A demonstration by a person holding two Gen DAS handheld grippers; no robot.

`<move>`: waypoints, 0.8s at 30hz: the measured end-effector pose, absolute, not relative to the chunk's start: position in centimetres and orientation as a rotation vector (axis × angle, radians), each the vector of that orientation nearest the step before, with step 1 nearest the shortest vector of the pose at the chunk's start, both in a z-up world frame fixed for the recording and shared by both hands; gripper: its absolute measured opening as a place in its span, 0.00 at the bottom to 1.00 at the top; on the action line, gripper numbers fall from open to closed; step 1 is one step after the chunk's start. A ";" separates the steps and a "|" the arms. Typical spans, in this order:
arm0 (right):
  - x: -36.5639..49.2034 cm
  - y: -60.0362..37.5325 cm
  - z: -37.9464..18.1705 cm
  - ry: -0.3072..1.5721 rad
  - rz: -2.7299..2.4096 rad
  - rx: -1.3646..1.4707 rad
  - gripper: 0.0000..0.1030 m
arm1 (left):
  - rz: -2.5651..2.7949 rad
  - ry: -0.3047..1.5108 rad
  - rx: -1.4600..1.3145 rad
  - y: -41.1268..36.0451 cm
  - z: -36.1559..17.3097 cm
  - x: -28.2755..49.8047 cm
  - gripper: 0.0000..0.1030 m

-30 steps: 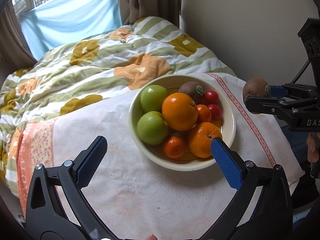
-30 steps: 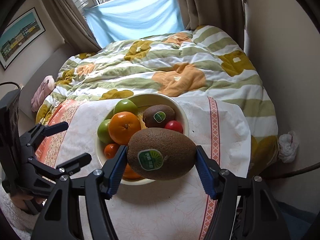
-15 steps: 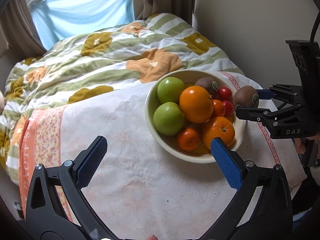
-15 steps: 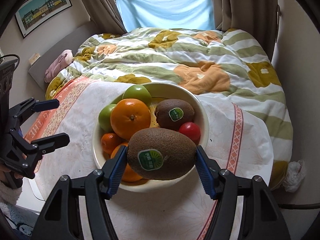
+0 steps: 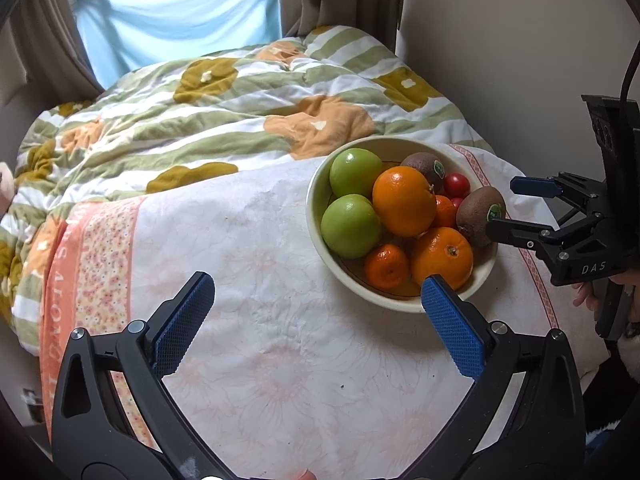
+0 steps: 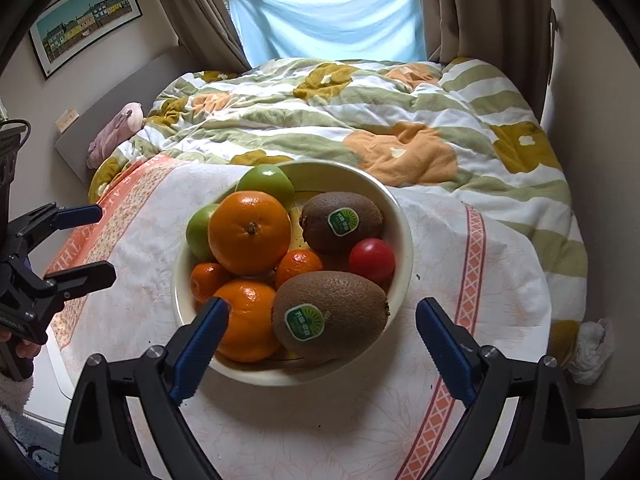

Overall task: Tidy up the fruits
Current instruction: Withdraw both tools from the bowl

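Observation:
A cream bowl (image 5: 316, 216) (image 6: 406, 232) on the white cloth holds two green apples (image 5: 351, 225), oranges (image 5: 404, 201), small mandarins, red tomatoes and a stickered kiwi (image 6: 341, 222). A second stickered kiwi (image 6: 330, 316) (image 5: 478, 216) rests on the fruit at the bowl's near edge. My right gripper (image 6: 323, 306) (image 5: 506, 206) straddles it with its jaws opening, and both blue pads (image 6: 200, 336) stand clear of the kiwi. My left gripper (image 5: 316, 282) (image 6: 100, 242) is open over bare cloth to the left of the bowl, holding nothing.
The white cloth with orange borders (image 5: 280, 340) lies over a bed with a green, orange and white flowered quilt (image 5: 240, 112). A wall stands close on the right. A pink plush toy (image 6: 116, 128) lies at the bed's far left, and crumpled paper (image 6: 590, 350) by the right edge.
The right gripper's pads, which were clamped on the kiwi, have spread apart, and the kiwi now lies in the bowl. In the left wrist view the bowl has shifted to the right.

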State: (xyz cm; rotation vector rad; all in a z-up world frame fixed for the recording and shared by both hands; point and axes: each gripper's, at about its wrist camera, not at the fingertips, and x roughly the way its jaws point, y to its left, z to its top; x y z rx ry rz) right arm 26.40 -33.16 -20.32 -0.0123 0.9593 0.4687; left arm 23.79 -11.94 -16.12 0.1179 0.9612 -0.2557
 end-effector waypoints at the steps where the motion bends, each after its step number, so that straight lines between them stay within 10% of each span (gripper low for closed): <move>1: 26.2 -33.1 -19.8 0.950 0.459 -0.014 0.91 | -0.258 0.950 0.117 -11.7 -15.7 23.5 1.00; 24: 10.5 -24.1 -4.6 0.766 0.145 0.026 1.00 | -0.099 0.713 0.070 -1.5 -2.0 9.9 1.00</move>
